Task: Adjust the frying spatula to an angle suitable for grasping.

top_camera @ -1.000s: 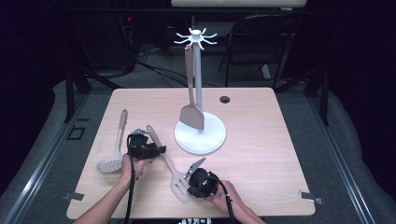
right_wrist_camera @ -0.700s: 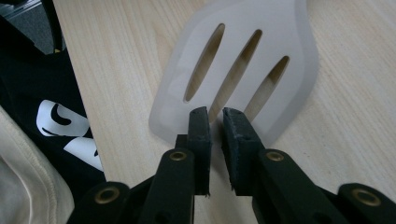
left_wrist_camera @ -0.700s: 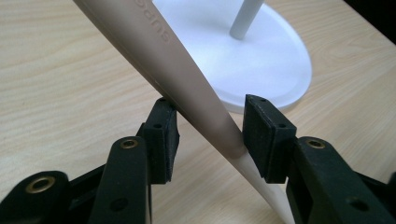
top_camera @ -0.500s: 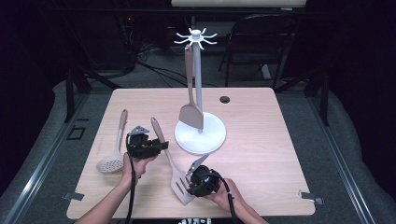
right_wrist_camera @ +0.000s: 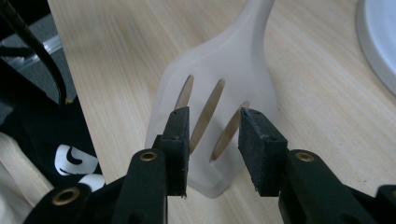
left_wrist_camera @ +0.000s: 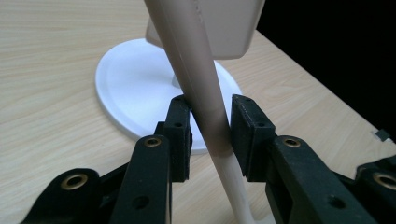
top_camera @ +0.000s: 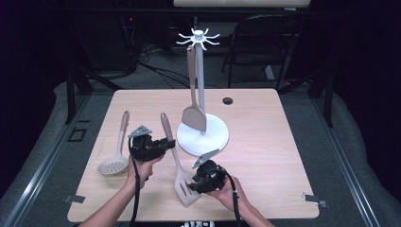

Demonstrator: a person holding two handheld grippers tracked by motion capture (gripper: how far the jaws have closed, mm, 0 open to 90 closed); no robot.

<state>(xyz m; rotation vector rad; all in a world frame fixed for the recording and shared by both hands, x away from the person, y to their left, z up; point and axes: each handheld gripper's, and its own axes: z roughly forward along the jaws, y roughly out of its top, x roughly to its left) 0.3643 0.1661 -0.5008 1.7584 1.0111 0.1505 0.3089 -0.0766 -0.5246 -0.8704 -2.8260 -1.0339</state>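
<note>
On the near half of the table (top_camera: 283,142), just in front of the white utensil stand (top_camera: 203,135) with its hooked crown, the slotted turner (top_camera: 177,165) is the item in hand. Its long axis runs from the handle end, up and away towards the stand's round base, down to the slotted blade near the table's front edge, slightly slanted in the high view. A solid spatula (top_camera: 194,113) already hangs from one hook of the stand, and a perforated spoon (top_camera: 116,156) lies flat to the left, apart from the work. The left hand-held gripper (top_camera: 163,144) sits at the upper handle; in the left gripper view the shaft (left_wrist_camera: 205,102) passes between its jaws, which have just been closing and now appear to bear on it from both sides. The right hand-held gripper (top_camera: 193,183) stands at the blade end, level with it and to its right; its jaws have just been opening, and in the right gripper view the blade (right_wrist_camera: 219,107) lies beyond the parted pads, untouched. Judgement: the left side carries the turner and is the nearer to the stand, so the lift towards a free hook turns on swinging the handle end upward.
</note>
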